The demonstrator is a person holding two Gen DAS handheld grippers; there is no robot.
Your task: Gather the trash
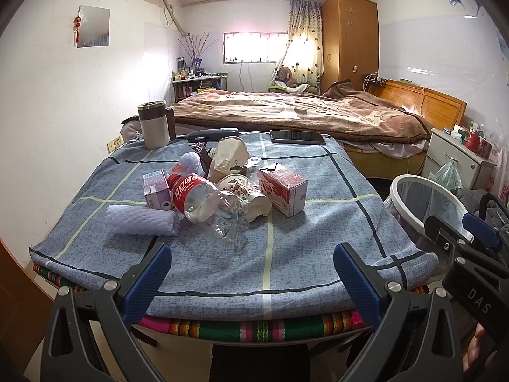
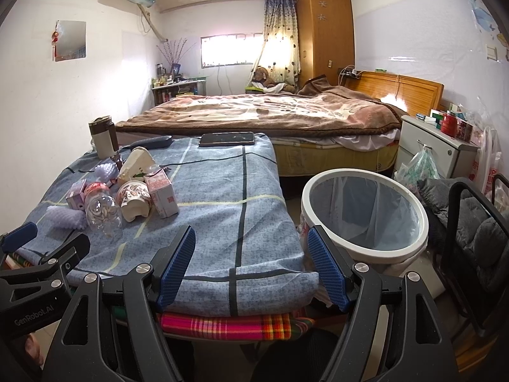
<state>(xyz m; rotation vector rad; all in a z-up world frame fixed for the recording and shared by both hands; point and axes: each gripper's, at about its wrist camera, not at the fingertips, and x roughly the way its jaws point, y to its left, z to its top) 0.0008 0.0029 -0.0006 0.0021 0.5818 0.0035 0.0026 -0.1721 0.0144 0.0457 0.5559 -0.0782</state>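
Observation:
A pile of trash lies on the blue checked table cloth (image 1: 318, 238): a clear plastic bottle with a red label (image 1: 206, 203), a red and white carton (image 1: 283, 187), a purple carton (image 1: 156, 187), a tipped paper cup (image 1: 245, 194), a crumpled white carton (image 1: 230, 156) and white foam netting (image 1: 143, 219). My left gripper (image 1: 251, 273) is open and empty at the table's near edge, short of the pile. My right gripper (image 2: 251, 264) is open and empty over the table's near right corner. A white-rimmed bin with a clear liner (image 2: 366, 210) stands right of the table.
A phone (image 1: 297, 137), a dark case (image 1: 213, 134) and a brown-lidded mug (image 1: 154, 124) sit at the table's far edge. A bed (image 1: 302, 111) lies behind. A nightstand (image 2: 435, 146) and a black chair (image 2: 477, 222) stand right of the bin.

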